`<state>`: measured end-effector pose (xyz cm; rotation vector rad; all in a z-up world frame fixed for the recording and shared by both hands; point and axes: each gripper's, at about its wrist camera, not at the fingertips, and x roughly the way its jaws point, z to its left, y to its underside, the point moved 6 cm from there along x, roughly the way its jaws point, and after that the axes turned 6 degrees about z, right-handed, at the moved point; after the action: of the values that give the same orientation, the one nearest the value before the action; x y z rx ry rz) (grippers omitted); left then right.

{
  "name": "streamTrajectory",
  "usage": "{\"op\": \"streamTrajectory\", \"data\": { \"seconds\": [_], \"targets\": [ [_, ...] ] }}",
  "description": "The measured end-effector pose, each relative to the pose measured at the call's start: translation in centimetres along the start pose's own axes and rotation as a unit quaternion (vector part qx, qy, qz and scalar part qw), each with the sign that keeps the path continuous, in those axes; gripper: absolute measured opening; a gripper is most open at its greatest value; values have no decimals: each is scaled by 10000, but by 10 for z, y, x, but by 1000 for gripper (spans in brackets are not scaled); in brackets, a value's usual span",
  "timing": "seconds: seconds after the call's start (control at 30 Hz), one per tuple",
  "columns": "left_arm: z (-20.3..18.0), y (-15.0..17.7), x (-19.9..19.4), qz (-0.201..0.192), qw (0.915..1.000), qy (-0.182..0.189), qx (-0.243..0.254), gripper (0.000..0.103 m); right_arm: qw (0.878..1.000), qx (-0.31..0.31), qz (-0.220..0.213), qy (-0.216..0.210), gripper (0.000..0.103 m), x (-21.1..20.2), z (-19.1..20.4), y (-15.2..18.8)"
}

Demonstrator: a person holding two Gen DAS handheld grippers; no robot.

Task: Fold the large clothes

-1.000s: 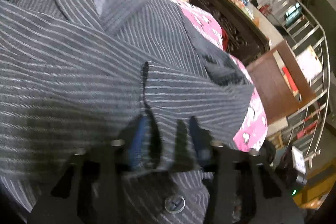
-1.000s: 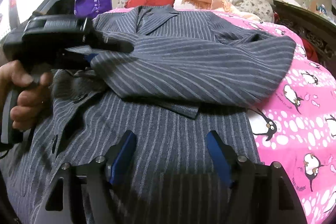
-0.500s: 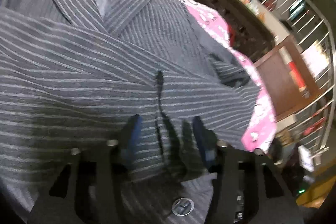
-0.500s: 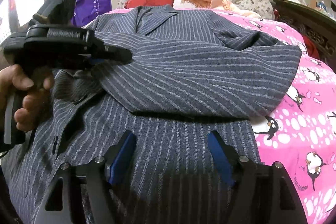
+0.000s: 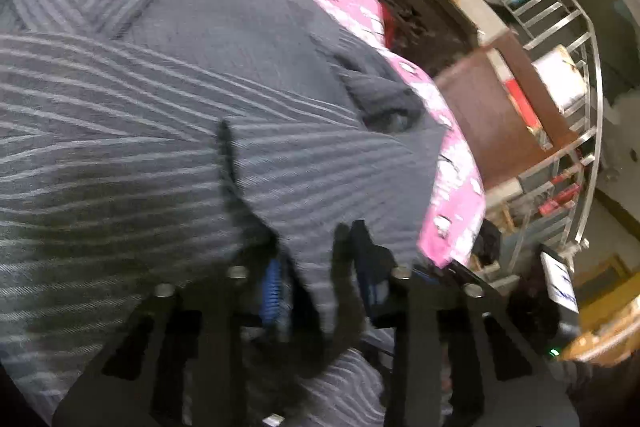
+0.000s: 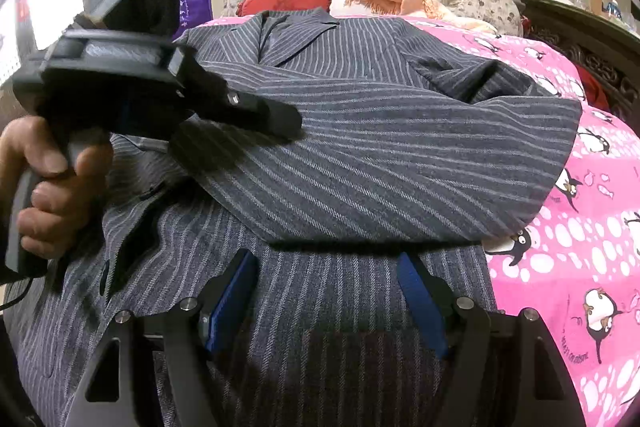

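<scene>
Pinstriped grey wool jacket lies spread over the pink penguin bedsheet, collar toward the top centre of the right wrist frame, hem toward the bottom. One sleeve is folded across the chest, its long axis running from the right edge of the jacket toward the left of frame, cuff end at the left claw. Left claw, gripped by a bare hand at left of frame, has sleeve cloth between its blue pads and the jaws are closing on it; fabric bunches up between them in the left wrist view. Right claw sits low centre, jaws wide, nothing between them, hovering over the lower front panel just below the sleeve's edge. Judgement: left claw is the nearer one for laying the sleeve, and the sleeve wants to go further leftward in frame along its own axis. Hard to read: left wrist view is motion-blurred, so how firmly the pads press is unclear; the cuff is hidden behind the left claw body; the other sleeve and the jacket's left side are covered or cut off by the frame edge.
</scene>
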<state>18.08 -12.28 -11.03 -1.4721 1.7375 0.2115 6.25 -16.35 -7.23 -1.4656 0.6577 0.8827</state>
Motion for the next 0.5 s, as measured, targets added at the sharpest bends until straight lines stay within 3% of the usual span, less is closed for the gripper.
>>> {"op": "streamTrajectory", "data": {
  "seconds": [0.07, 0.1, 0.17, 0.23, 0.33, 0.4, 0.43, 0.5],
  "targets": [
    [3, -4, -2, -144, 9998, -79, -135, 16, 10000, 3, 1, -2, 72, 0, 0, 0],
    [-2, -5, -4, -196, 9995, -223, -62, 6, 10000, 1, 1, 1, 72, 0, 0, 0],
    [-23, -3, -13, -303, 9989, -233, 287, 6, 10000, 8, -2, 17, 72, 0, 0, 0],
    [-68, -5, -45, -705, 9938, 44, 856, 6, 10000, 7, -6, 23, 72, 0, 0, 0],
    [-115, -4, -123, -1678, 9754, 159, 1423, 6, 10000, 0, -14, 40, 72, 0, 0, 0],
    [-116, -1, -163, -2213, 9635, -32, 1504, 6, 10000, 1, -12, 36, 72, 0, -1, 1],
    [-100, 1, -188, -2514, 9569, -358, 1412, 6, 10000, 0, -12, 37, 72, 0, -1, 1],
    [-52, 5, -208, -2675, 9561, -786, 905, 6, 10000, 5, -10, 32, 72, 0, -1, 1]
  ]
}}
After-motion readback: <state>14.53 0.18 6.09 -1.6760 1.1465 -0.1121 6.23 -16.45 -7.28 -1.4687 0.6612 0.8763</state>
